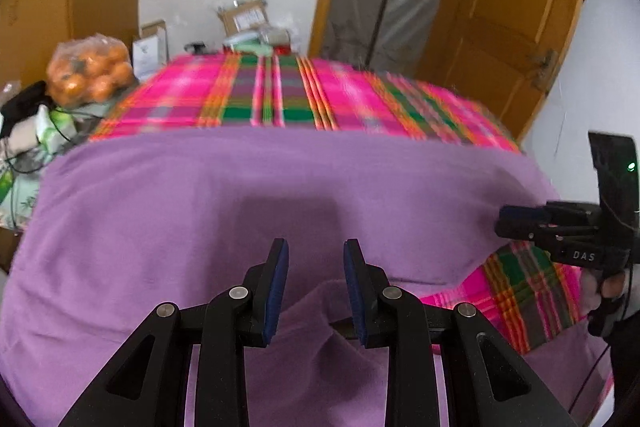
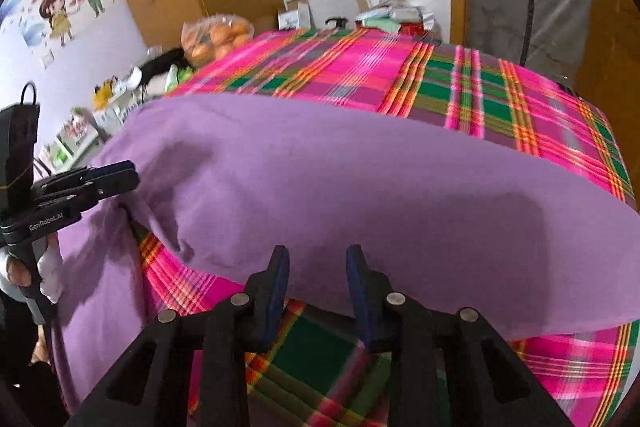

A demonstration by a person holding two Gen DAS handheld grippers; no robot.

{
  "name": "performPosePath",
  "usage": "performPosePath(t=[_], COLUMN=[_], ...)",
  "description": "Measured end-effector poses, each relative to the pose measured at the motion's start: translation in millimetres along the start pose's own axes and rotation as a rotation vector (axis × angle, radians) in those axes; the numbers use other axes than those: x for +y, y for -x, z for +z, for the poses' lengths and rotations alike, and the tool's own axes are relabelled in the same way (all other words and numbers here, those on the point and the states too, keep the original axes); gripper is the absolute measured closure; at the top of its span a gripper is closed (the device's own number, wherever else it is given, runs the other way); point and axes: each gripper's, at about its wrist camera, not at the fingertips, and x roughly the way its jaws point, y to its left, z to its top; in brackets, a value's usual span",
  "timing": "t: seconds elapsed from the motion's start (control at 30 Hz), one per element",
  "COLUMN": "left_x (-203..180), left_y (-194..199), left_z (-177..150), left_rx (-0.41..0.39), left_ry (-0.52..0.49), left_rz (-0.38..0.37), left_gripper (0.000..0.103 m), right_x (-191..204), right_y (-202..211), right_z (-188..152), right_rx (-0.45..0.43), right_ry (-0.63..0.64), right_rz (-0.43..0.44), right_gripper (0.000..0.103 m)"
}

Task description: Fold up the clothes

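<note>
A purple garment (image 1: 240, 195) (image 2: 360, 167) lies spread over a table covered with a pink and green plaid cloth (image 1: 280, 95) (image 2: 480, 87). My left gripper (image 1: 316, 267) hovers over the garment's near part with its jaws apart. A raised fold of purple cloth sits low between them, and the pads do not press on it. In the right wrist view, the left gripper (image 2: 128, 175) is at the garment's left edge. My right gripper (image 2: 318, 267) stands open over the garment's near hem with nothing held. The left wrist view shows the right gripper (image 1: 504, 223) at the garment's right edge.
A bag of oranges (image 1: 88, 67) (image 2: 216, 39) and loose clutter (image 1: 32, 131) sit at the table's far left. Cardboard boxes (image 1: 244, 15) and packets stand at the far edge. A wooden door (image 1: 500, 7) is at the back right. A person's hand (image 1: 612, 287) holds the right gripper's handle.
</note>
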Motion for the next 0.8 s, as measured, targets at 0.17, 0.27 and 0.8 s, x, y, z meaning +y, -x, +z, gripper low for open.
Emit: performPosePath(t=[0.17, 0.27, 0.8], left_x=[-1.2, -0.3, -2.8], left_y=[-9.4, -2.1, 7.7], left_z=[-16.4, -28.6, -41.5], left_rx=[0.075, 0.068, 0.049], left_ry=[-0.023, -0.04, -0.062], left_rz=[-0.012, -0.022, -0.028], left_gripper=[0.073, 0.074, 0.074], right_x=[0.8, 1.3, -27.8], right_y=[1.4, 3.2, -0.7], right_z=[-13.1, -19.6, 17.0], right_rx=[0.014, 0.015, -0.062], right_ry=[0.026, 0.051, -0.077], right_rz=[0.007, -0.004, -0.117], right_gripper=[0.073, 0.073, 0.073])
